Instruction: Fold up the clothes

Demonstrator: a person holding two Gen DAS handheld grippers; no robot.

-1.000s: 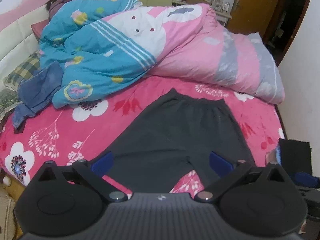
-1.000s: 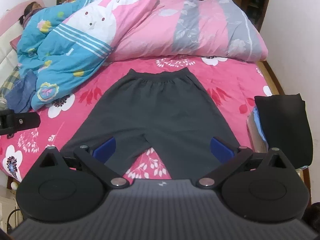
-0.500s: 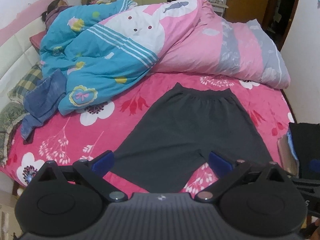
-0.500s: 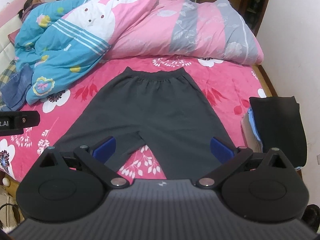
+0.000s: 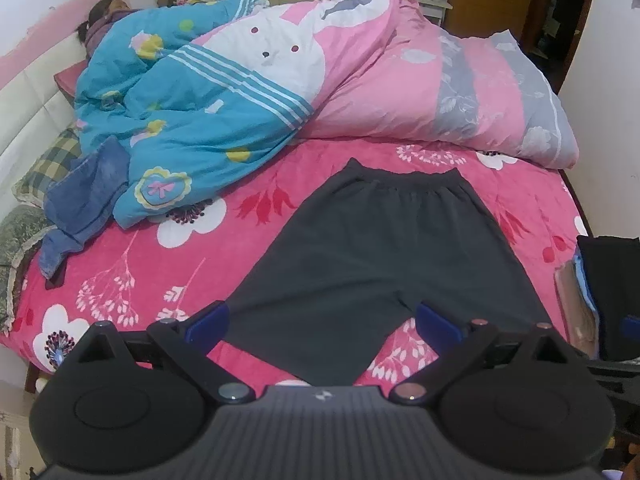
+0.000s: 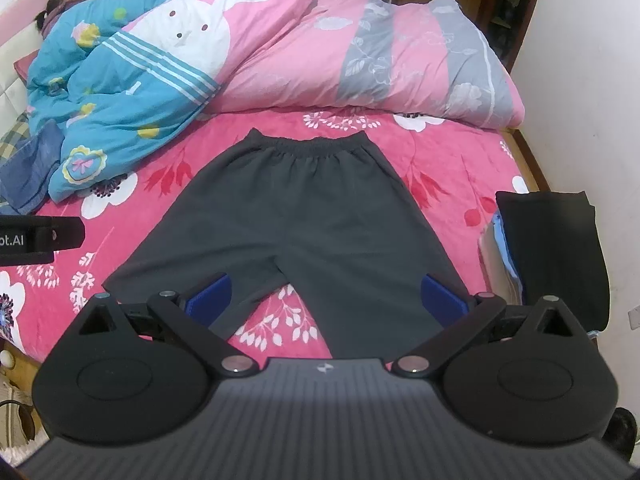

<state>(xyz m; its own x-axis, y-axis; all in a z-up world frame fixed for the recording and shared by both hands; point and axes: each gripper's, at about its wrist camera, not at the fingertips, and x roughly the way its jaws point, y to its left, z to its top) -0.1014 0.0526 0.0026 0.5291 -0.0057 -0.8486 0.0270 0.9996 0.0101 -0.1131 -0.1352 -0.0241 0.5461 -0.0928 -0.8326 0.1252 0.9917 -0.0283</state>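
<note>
- The shorts (image 5: 384, 256) are laid flat on the bed (image 5: 132, 264), waistband toward the quilts, both legs spread toward the near edge.
- The left gripper (image 5: 322, 324) is held above the near edge of the bed, its blue fingers (image 5: 208, 322) set wide apart; nothing is gripped or touched, and the left leg hem is seen between them.
- The right gripper (image 6: 326, 296) is likewise held with fingers (image 6: 444, 298) wide apart and empty, the crotch and right leg lying between them in its view.
- A pink quilt (image 5: 432, 80) and a blue quilt (image 5: 180, 120) are heaped behind the waistband, apart from it; a person (image 5: 106, 14) lies under the blue one by the headboard.
- A denim garment (image 5: 84, 200) lies at the bed's left side, well apart from the shorts.
- A black folded stack (image 6: 552, 248) rests at the right edge of the bed, near the right leg.
- Compared with a second ago, more of the bed is taken in by both views; the shorts are unmoved and the fingers as wide as before.
</note>
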